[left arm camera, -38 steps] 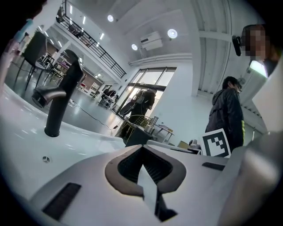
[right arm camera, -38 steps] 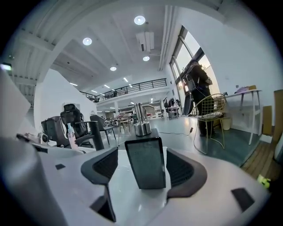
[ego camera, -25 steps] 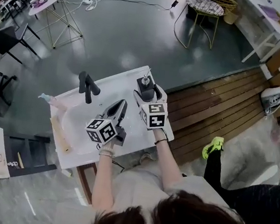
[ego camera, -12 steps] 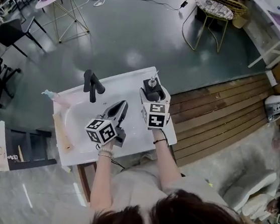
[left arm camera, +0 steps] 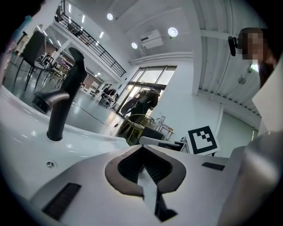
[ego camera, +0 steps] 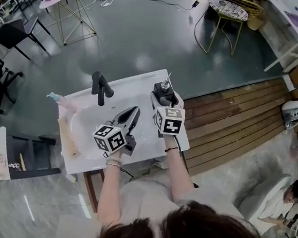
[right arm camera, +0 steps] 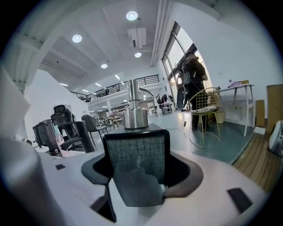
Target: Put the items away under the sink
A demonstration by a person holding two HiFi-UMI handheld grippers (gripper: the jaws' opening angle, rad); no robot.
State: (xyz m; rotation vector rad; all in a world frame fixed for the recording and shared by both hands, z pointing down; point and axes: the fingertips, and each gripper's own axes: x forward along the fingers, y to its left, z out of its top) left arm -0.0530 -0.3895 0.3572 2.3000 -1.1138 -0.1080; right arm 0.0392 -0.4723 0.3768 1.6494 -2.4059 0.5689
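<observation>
A black square soap dispenser (ego camera: 163,94) with a metal pump stands at the far right of the white sink counter (ego camera: 141,142). My right gripper (ego camera: 163,100) reaches around it. In the right gripper view the dispenser (right arm camera: 137,150) fills most of the gap of that gripper (right arm camera: 141,171). The jaws have just been closing on it, with dark slits still showing on both sides. My left gripper (ego camera: 131,114) hovers over the basin with its fingers together and nothing in them. In its own view that gripper (left arm camera: 144,154) points toward the black faucet (left arm camera: 62,101).
The black faucet (ego camera: 100,87) stands behind the basin (ego camera: 83,126). A pink bottle (ego camera: 59,101) and a long wooden piece (ego camera: 65,139) lie at the counter's left edge. Wooden decking (ego camera: 229,125) runs on the right, and a person (ego camera: 285,197) sits at the lower right.
The right gripper has rolled a little and its jaws have narrowed around the dispenser. The left gripper has stayed where it was.
</observation>
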